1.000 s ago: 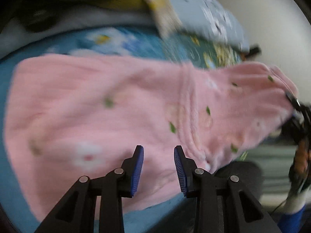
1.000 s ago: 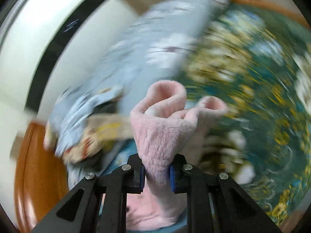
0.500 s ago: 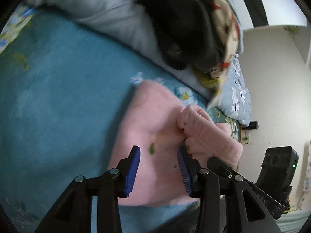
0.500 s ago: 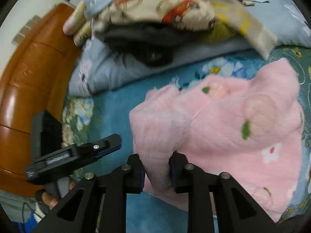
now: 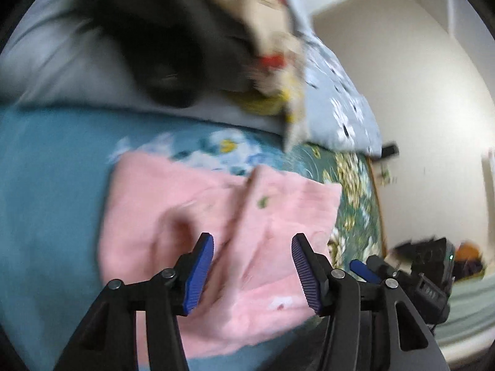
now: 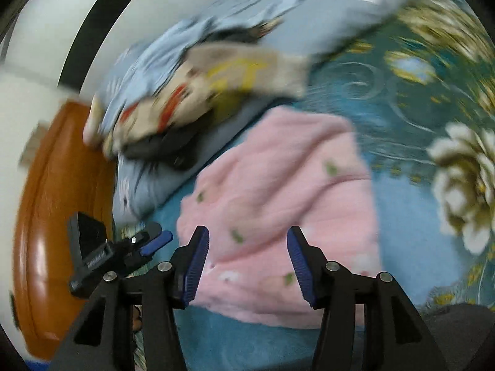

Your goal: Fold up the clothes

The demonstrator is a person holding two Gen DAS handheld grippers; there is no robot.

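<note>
A fluffy pink garment point(image 5: 216, 216) with small green and white motifs lies folded on the blue floral bedspread point(image 5: 46, 185); the right wrist view shows the same pink garment point(image 6: 278, 191). My left gripper point(image 5: 252, 273) hangs open just above its near part, nothing between the blue pads. My right gripper point(image 6: 247, 266) is open too, above the garment's near edge. Each view catches the other gripper at its side: the right gripper point(image 5: 417, 278) in the left wrist view, the left gripper point(image 6: 117, 253) in the right wrist view. Both views are blurred by motion.
A heap of other clothes, black point(image 5: 161, 46) and cream with red and yellow print point(image 6: 191, 99), rests on a pale blue flowered pillow point(image 5: 340, 99) at the bed's head. An orange-brown wooden headboard point(image 6: 52, 216) stands at the left. A cream wall point(image 5: 417, 123) lies beyond the bed.
My right gripper has let go of the pink fold it was carrying and opened wide. The left gripper has also widened. The garment now lies folded over on the bedspread.
</note>
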